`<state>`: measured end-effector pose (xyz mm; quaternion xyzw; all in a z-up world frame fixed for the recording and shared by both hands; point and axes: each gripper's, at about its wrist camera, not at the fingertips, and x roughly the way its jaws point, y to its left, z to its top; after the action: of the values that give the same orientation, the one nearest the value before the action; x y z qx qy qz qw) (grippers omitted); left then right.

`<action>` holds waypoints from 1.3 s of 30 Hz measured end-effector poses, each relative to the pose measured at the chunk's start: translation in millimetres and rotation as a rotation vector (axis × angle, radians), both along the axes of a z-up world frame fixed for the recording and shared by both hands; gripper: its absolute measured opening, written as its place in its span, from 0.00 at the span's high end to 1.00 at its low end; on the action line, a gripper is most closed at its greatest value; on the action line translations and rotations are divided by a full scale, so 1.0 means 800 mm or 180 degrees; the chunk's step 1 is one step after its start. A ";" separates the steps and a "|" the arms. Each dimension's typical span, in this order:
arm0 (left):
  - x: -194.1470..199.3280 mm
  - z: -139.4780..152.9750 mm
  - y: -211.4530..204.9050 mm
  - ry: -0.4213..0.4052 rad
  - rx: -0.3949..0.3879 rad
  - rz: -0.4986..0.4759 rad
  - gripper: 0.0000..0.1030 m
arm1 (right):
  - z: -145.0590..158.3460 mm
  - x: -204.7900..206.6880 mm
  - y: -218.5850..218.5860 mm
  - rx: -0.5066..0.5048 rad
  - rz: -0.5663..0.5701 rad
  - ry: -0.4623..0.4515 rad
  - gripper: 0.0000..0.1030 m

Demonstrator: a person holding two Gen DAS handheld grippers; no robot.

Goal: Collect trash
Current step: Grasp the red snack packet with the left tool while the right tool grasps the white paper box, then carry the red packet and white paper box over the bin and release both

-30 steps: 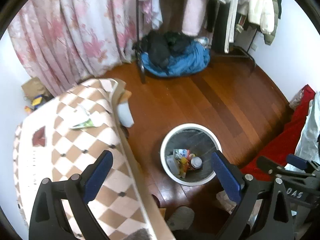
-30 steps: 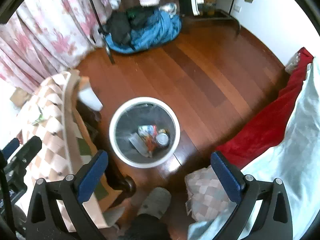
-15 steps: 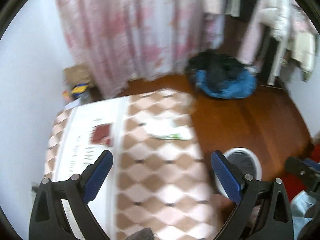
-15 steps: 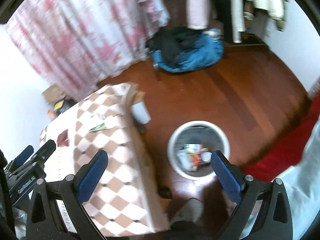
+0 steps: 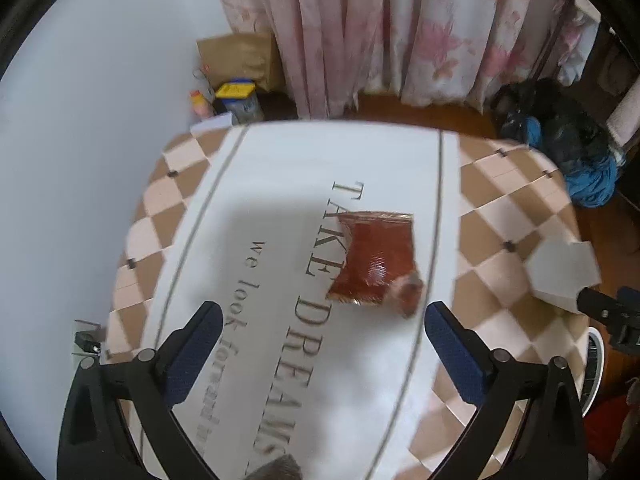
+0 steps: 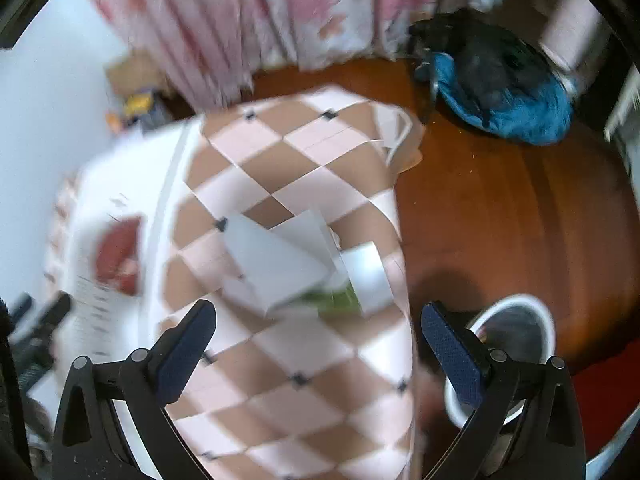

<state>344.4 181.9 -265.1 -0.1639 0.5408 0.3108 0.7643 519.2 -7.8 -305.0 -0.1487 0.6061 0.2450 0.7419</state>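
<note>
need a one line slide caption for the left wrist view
Open left gripper hovers above a red snack wrapper lying on the printed tablecloth.

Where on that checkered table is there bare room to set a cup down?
Bare room: the white printed strip beyond the red wrapper, and the checkered cloth nearer than the white paper. Crowded: around that paper and wrapper.

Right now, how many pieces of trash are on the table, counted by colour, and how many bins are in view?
Red-brown wrapper: 1
White and green carton: 1
White trash bin: 1
Total: 3; both trash pieces lie on the checkered tablecloth, and both grippers are open and empty.
</note>
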 end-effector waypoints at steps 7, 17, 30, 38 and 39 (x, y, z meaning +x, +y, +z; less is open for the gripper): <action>0.028 -0.042 0.020 -0.0054 -0.0459 -0.0036 0.01 | -0.049 0.018 0.047 -0.0083 0.0118 0.0159 0.08; 0.055 -0.055 0.008 -0.0068 -0.0524 -0.0196 0.20 | -0.056 0.023 0.051 0.0042 0.0003 0.0120 0.14; 0.046 -0.048 0.015 -0.0114 -0.0280 -0.0258 0.69 | -0.044 0.013 0.044 0.0046 0.0014 -0.0081 0.40; 0.024 -0.021 -0.002 -0.0179 -0.0129 -0.0274 0.69 | -0.032 -0.008 0.043 0.0200 0.0070 -0.0004 0.88; 0.022 -0.016 -0.004 -0.0196 -0.0111 -0.0286 0.69 | -0.028 -0.012 0.041 0.0228 0.0075 -0.0029 0.88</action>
<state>361.6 178.7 -277.8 -0.1621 0.5292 0.2615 0.7908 509.4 24.8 -327.3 -0.1303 0.5918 0.2746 0.7466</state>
